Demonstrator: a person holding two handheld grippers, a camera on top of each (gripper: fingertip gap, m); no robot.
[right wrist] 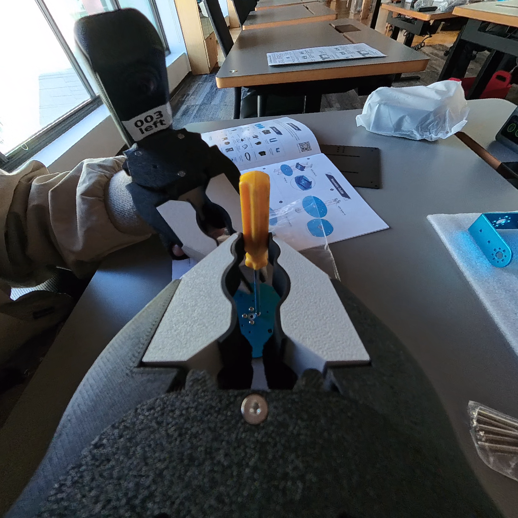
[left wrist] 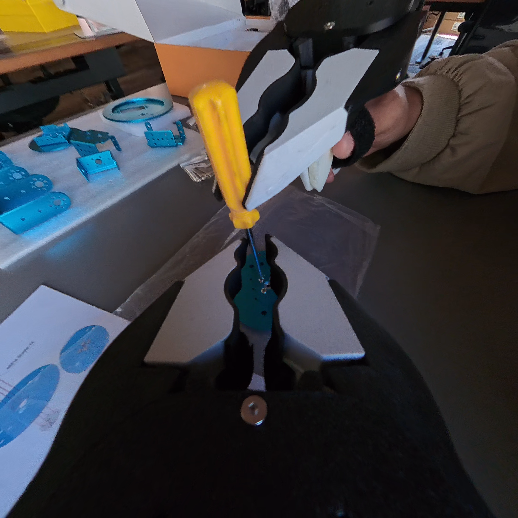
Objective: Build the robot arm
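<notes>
Right gripper: the right gripper (right wrist: 255, 238) has its fingers clenched on the lower part of the handle of the yellow screwdriver (right wrist: 253, 213), which stands nearly upright with the shaft pointing down.
Left gripper: the left gripper (left wrist: 256, 241) has its fingers drawn close, with only a narrow slit at the tips. Whether they pinch the plate's far edge or only hover over it, I cannot tell.
Blue plate: the round blue plate (left wrist: 253, 305) lies flat on the desk (right wrist: 392, 308), directly under both pairs of fingers and partly hidden by them.
Screws: a small cluster of silver screws (right wrist: 251, 315) sits near the plate's middle, and the screwdriver tip rests at one of them.
Alignment: the shaft leans slightly in the left wrist view and looks close to vertical in the right (the wide lens may account for some of that). In my judgement the tip bites best when the shaft is square to the plate and the plate is pinned.
Nearby: an open booklet (right wrist: 308, 190) lies beyond the plate and a clear plastic bag (left wrist: 322, 224) just beside it. Blue brackets (left wrist: 96, 165) lie on white foam well apart, and a packet of long screws (right wrist: 493, 437) sits near the desk's edge.
</notes>
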